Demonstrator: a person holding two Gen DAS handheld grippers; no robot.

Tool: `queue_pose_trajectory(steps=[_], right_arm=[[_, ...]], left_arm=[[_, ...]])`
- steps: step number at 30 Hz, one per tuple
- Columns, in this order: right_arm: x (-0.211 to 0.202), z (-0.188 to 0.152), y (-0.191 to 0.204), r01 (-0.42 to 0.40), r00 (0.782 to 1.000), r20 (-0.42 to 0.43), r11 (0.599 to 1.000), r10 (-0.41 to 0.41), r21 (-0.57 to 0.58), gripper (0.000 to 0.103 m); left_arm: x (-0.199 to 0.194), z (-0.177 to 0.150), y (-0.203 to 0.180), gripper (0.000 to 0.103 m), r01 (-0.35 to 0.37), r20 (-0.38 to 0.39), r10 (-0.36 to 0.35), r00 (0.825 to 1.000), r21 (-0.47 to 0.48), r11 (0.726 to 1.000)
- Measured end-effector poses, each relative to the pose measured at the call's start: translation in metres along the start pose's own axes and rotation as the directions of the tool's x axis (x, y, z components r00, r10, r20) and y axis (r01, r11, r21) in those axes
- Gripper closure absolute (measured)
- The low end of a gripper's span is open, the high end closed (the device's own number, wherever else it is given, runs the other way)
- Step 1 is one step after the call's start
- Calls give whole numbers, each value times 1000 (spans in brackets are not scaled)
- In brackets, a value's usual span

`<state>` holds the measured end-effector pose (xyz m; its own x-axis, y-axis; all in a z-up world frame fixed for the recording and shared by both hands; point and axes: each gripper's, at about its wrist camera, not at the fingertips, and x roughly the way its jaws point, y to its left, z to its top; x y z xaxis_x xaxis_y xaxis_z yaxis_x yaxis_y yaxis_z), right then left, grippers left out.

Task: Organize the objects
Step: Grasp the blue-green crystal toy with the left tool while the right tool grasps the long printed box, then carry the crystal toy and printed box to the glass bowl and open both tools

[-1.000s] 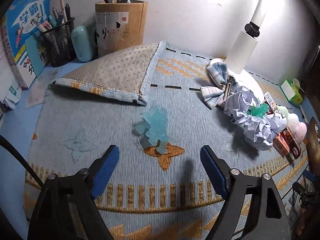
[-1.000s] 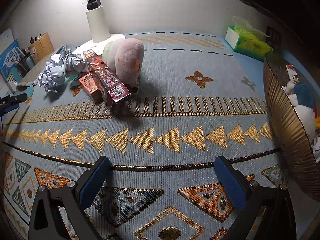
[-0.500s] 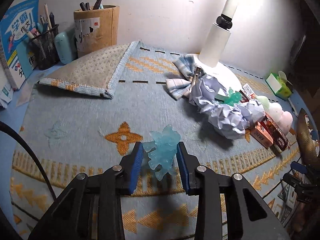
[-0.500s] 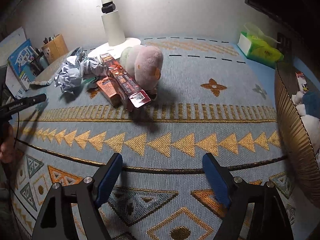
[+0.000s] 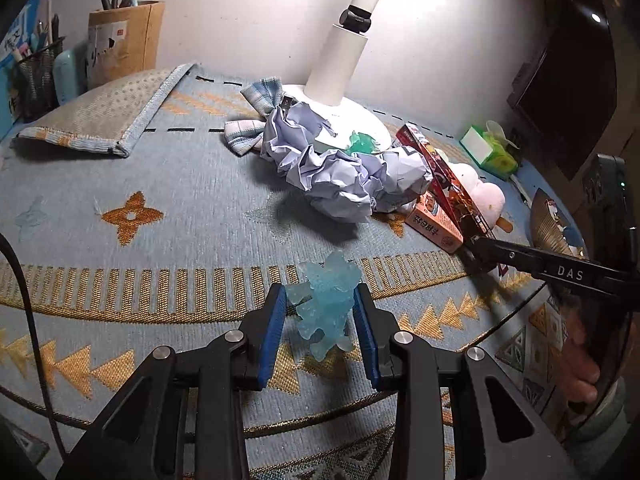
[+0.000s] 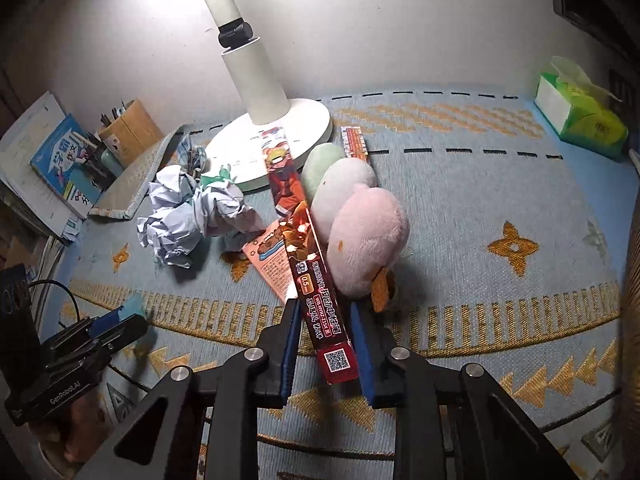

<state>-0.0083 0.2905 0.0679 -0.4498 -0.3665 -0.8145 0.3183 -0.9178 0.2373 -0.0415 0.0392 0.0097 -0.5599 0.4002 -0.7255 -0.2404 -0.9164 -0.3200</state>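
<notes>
Left wrist view: you're gripping 1 translucent blue figurine point(image 5: 326, 304) w/ the left tool point(image 5: 320, 328); both blue pads are pressing its sides, and it's hanging upright just above the patterned mat point(image 5: 180, 200) covering the desk. Can't tell if its feet are touching the mat.

Beyond it you're seeing 1 heap of crumpled paper point(image 5: 340, 176), approx 3 balls bunched together, w/ 1 green figurine point(image 5: 362, 143) poking out on top, near the lamp base point(image 5: 344, 120). 1 plaid cloth bow point(image 5: 256, 120) is lying just left of the paper, touching it. 1 mat corner point(image 5: 104, 120) is folded over at the back left. 2 pen holders are standing behind it: 1 brown tube point(image 5: 124, 40) and 1 black mesh cup point(image 5: 38, 76).

Right wrist view: your right tool point(image 6: 326, 340) is clamping 1 long dark red box point(image 6: 310, 252) near its QR-code end; the box is running away from you, tilted, leaning on 1 smaller orange box point(image 6: 270, 256) on its left and lying beside 1 plush toy point(image 6: 356, 208) made of 3 lobes: green, white, pink. 1 more narrow box point(image 6: 354, 142) is lying behind the plush. 1 green tissue pack point(image 6: 580, 116) is sitting far right, well apart from the pile. 1 stack of books point(image 6: 52, 168) is leaning at the left edge.
</notes>
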Motion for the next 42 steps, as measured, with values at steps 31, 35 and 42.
queue_pose_trajectory(steps=[31,35,42], right_arm=[[-21,-74,28,145,989,38,987,-143,-64,59],[-21,-81,40,218,975,68,969,-211,-115,83],[-42,-103,45,60,997,47,992,-55,-114,86]], left_arm=[[1,-3,-14,71,-49,12,48,999,99,994],[2,-3,-14,71,-47,7,47,999,104,994],[-3,-4,-16,71,-12,20,10,1000,117,993]])
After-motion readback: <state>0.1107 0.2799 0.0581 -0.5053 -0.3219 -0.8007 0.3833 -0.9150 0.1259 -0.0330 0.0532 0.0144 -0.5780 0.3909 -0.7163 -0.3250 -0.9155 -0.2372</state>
